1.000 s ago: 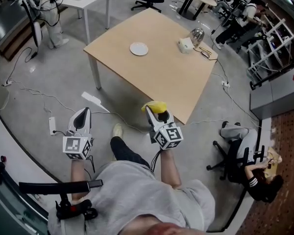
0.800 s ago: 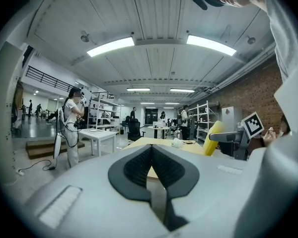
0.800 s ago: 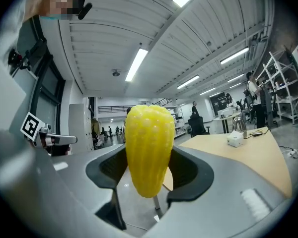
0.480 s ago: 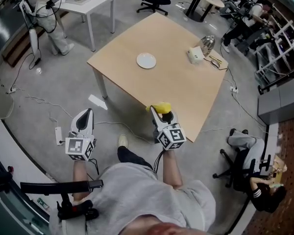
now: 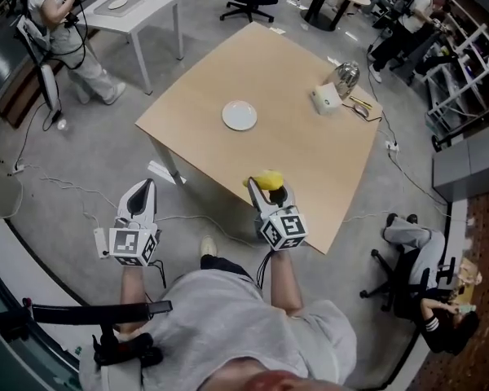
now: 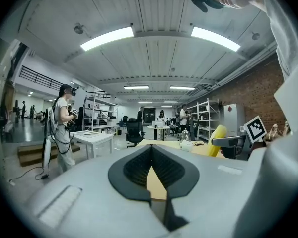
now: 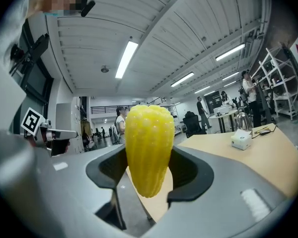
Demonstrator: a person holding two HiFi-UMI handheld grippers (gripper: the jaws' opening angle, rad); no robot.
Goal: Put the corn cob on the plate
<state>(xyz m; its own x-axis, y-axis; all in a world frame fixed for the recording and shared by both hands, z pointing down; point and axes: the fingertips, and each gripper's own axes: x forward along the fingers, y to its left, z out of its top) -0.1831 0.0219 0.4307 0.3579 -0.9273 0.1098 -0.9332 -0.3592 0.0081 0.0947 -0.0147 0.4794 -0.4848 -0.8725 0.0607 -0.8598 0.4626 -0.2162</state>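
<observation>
Corn cob, bright yellow, stood upright and was clamped at its lower half between the jaws of the right gripper. That grip probably kept it steady for carrying. It hung at the near edge of the wooden table, well apart from the white plate near the table's middle. The right arm reached forward, its gripper pointing level at the table. The left gripper, jaws together and empty, was held out alongside over the floor, likely just to keep it clear.
</observation>
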